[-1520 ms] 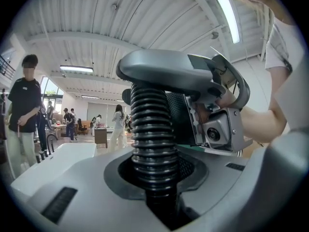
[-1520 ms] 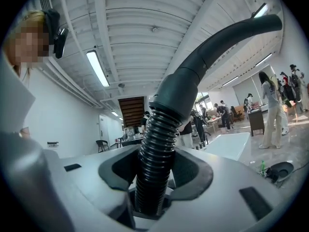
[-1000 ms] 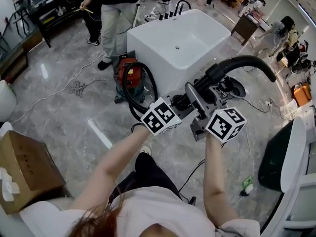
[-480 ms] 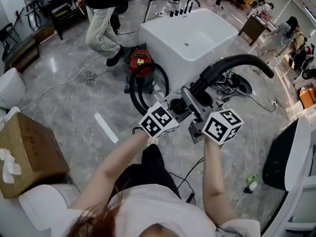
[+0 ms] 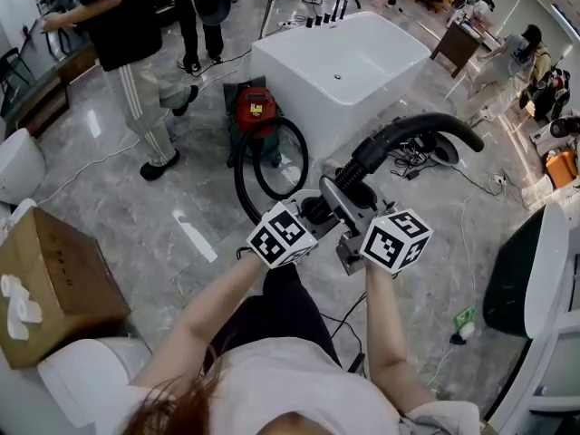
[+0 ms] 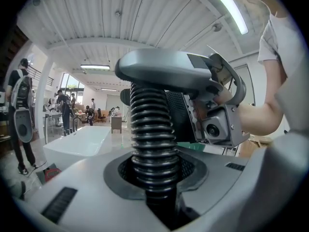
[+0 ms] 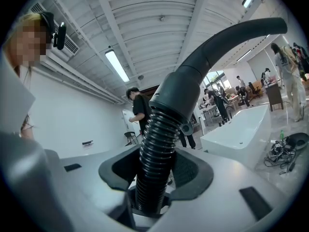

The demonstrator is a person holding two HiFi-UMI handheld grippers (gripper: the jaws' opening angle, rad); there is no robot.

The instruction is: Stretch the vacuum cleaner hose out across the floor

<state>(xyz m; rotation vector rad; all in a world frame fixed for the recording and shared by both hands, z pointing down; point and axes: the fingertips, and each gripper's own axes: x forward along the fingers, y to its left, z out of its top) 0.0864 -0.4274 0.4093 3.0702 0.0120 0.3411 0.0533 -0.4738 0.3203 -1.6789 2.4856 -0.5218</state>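
- The left gripper (image 6: pixel 154 175) is clamped on the ribbed hose (image 6: pixel 152 129), which sits in its padded notch.
- The right gripper (image 7: pixel 153 178) grips the same hose just beside it, right below the stiff curved tube (image 7: pixel 227 37).
- Both are held up in front of the person, above the floor (image 5: pixel 118 207).
- The hose loops down to the red vacuum cleaner (image 5: pixel 255 109) beside the white bathtub (image 5: pixel 362 62); the loop seems to hang off the floor.
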